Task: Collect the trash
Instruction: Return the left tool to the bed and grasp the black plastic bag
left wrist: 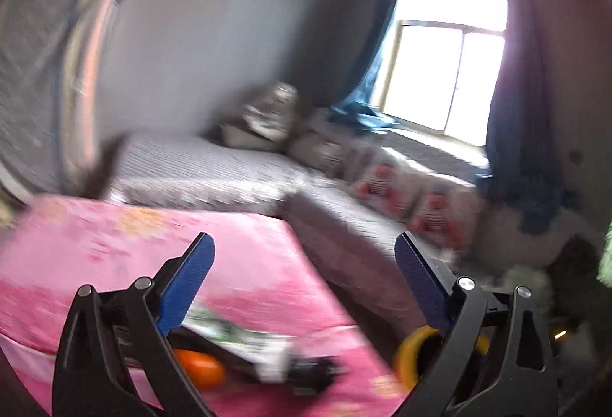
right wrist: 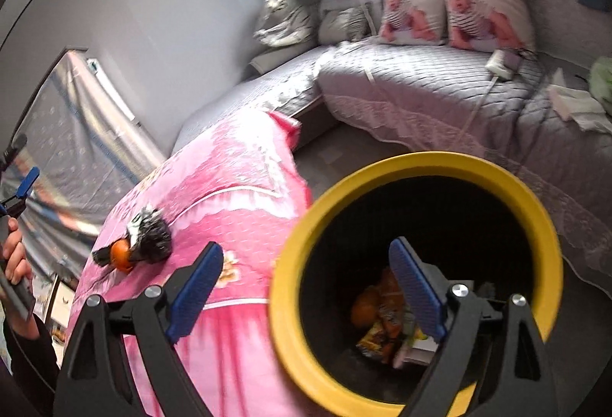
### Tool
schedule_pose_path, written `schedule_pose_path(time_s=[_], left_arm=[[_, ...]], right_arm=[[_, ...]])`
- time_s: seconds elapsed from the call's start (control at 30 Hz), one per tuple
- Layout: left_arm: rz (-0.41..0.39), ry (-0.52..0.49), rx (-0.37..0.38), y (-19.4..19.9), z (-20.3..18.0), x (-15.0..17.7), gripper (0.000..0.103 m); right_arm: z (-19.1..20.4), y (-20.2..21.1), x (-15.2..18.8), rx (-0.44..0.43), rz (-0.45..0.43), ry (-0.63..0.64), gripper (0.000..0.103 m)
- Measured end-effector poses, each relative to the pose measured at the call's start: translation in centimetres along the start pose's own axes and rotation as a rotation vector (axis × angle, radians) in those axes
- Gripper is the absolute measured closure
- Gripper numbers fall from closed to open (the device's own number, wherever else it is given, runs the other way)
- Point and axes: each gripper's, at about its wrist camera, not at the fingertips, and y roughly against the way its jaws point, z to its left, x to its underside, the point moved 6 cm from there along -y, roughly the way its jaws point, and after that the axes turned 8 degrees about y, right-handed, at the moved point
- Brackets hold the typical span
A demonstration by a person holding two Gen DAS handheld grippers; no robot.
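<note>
Going across the right wrist view from the left edge: a hand (right wrist: 13,260) holds the left gripper (right wrist: 17,193) over there, up off the table, and only one blue finger really shows. The left wrist view settles it though, its jaws are spread wide with nothing between them.

Next comes the pink tablecloth (right wrist: 229,195), and on it what's left to pick up: an orange (right wrist: 121,256) touching a crumpled black-and-white wrapper (right wrist: 151,231). The pair lies with its long axis slanting from lower left up to the right. In the left wrist view the same stuff sits low, right under that gripper, but it's smeared by blur so I wouldn't swear to the exact outline.

Then the right gripper (right wrist: 306,283), fingers spread and empty, hanging over the rim of the yellow bin (right wrist: 420,164). Down inside the bin there's already trash (right wrist: 382,325), some wrappers and something orange.

So the leftovers sit to the left of the right gripper, and further along the table. My guess is the left one is nearer, since the pile is just below its fingers.
</note>
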Motion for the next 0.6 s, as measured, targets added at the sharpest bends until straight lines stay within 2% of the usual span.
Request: schedule_pose_path(time_s=[0.1,0.17,0.27,0.4,0.5,0.6], left_arm=[[0.001,-0.023,-0.106,1.3,5.1,0.2,0.012],[0.029,0.002,-0.184,1.8,9.7,1.3,0.012],[0.121,0.054,-0.264,1.3,15.3,4.2,0.012],[0.255,0.091,-0.324,-1.1,20.2,8.7,0.013],[0.341,0.147,-0.296,-3.4,21.7,10.7,0.013],[0.397,0.141,-0.281,-5.4,22.1,11.9,0.013]], right_arm=[[2.0,-0.8,-0.1,-0.015,0.017,0.036,0.018],[3.2,-1.2,-0.3,-0.02,0.024,0.056,0.018],[4.8,-2.1,-0.4,-0.031,0.039,0.08,0.018],[7.2,-3.4,-0.5,-0.055,0.059,0.114,0.018],[8.8,-3.8,-0.6,-0.076,0.054,0.14,0.018],[9.8,-3.6,-0.6,-0.09,0.048,0.163,0.018]])
